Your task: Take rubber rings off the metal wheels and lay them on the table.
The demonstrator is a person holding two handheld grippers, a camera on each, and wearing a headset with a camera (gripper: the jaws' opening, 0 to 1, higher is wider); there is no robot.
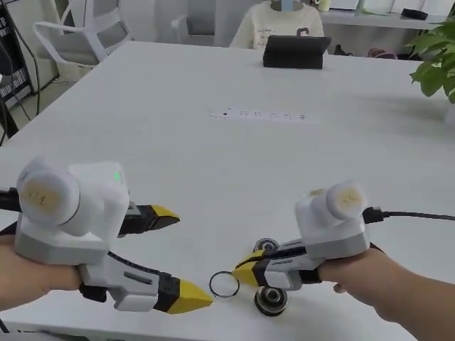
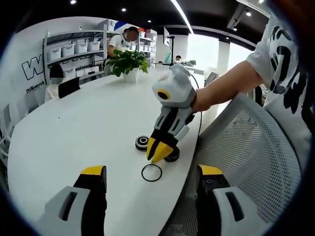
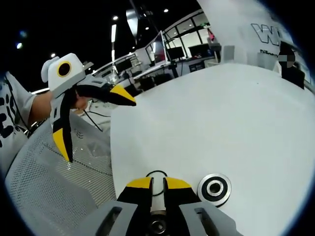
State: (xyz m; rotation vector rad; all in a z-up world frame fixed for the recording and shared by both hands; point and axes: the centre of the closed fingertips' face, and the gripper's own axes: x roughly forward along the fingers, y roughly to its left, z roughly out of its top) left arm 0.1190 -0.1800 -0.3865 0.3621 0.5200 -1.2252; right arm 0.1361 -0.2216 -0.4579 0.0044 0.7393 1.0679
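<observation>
A: Your right gripper (image 1: 245, 275) has its yellow jaws pressed together on nothing, tips just beside the rubber ring (image 1: 225, 284), which lies flat on the white table (image 1: 213, 156).

B: Your left gripper (image 1: 179, 256), to the ring's left, has its jaws spread wide and empty. One metal wheel (image 1: 266, 246) sits just beyond your right jaws, and a second metal wheel (image 1: 271, 300) lies on their near side, by the table's edge.

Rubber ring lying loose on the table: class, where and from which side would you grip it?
Probably from above: the rubber ring lies flat on the table, so pinch its thin band, one finger inside the hoop, one outside.
</observation>
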